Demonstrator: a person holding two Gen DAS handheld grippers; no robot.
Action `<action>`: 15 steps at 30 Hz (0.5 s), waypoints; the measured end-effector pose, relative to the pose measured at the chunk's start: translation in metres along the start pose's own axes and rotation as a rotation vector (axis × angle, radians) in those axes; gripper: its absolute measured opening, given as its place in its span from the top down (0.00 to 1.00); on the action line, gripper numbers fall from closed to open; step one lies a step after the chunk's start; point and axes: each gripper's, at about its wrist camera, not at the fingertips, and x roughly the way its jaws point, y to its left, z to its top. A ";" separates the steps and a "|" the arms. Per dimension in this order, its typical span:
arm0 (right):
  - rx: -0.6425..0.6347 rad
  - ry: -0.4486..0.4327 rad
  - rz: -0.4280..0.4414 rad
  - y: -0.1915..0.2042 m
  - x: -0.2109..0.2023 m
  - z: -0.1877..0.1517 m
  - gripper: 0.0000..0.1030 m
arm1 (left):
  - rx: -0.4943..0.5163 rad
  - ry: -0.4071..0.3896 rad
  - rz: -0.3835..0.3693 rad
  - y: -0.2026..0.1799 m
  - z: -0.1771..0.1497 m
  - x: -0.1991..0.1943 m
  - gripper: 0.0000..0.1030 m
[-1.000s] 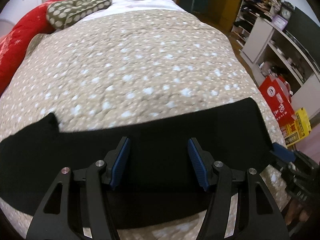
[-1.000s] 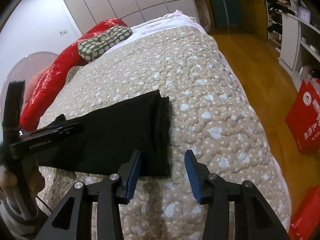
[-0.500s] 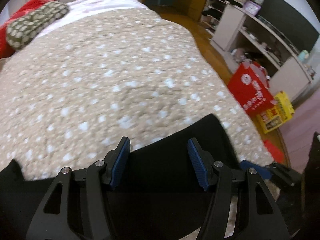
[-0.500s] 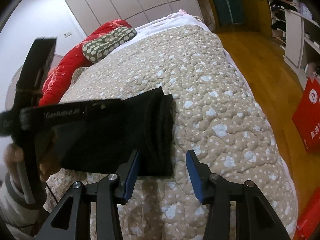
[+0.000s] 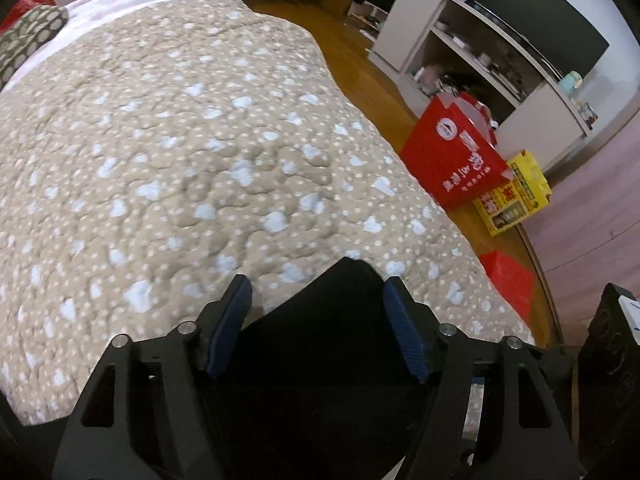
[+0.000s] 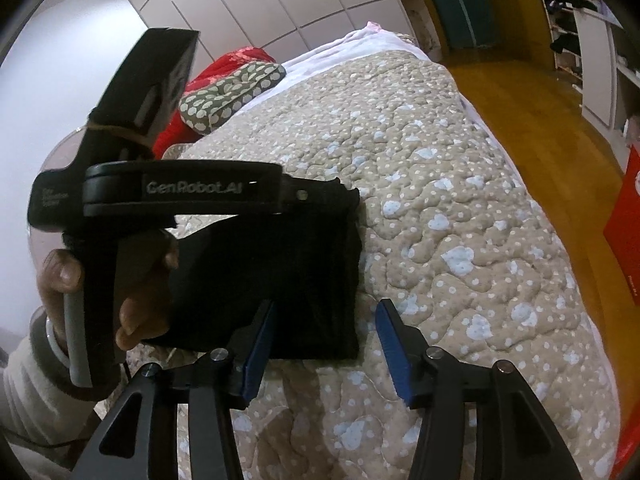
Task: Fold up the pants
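The black pants [image 6: 280,280] lie folded flat near the foot of the bed on the beige spotted quilt [image 6: 460,208]. In the left wrist view their far right corner [image 5: 340,312] lies between my open fingers. My left gripper [image 5: 316,320] is open, low over that corner. It also shows from the side in the right wrist view [image 6: 340,196], at the pants' far edge, held by a hand. My right gripper [image 6: 326,344] is open and empty over the pants' near right corner.
A spotted green pillow [image 6: 232,92] and a red blanket [image 6: 236,60] lie at the head of the bed. The bed's right edge drops to a wooden floor [image 5: 360,64]. A red bag [image 5: 452,160], a yellow box [image 5: 512,196] and white shelves [image 5: 460,40] stand there.
My left gripper has moved right along the pants to their right corner, rising into the right wrist view. The right gripper has held nearly still at the near corner.
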 end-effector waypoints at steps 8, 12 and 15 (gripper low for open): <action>0.028 -0.040 0.033 -0.004 0.004 0.000 0.50 | 0.108 0.007 0.009 -0.019 -0.002 0.012 0.39; 0.063 -0.045 0.076 -0.006 0.008 0.002 0.69 | 0.138 -0.010 0.032 -0.020 -0.002 0.013 0.64; 0.045 -0.045 0.074 -0.001 0.011 0.003 0.81 | 0.133 -0.016 0.013 -0.018 -0.002 0.011 0.73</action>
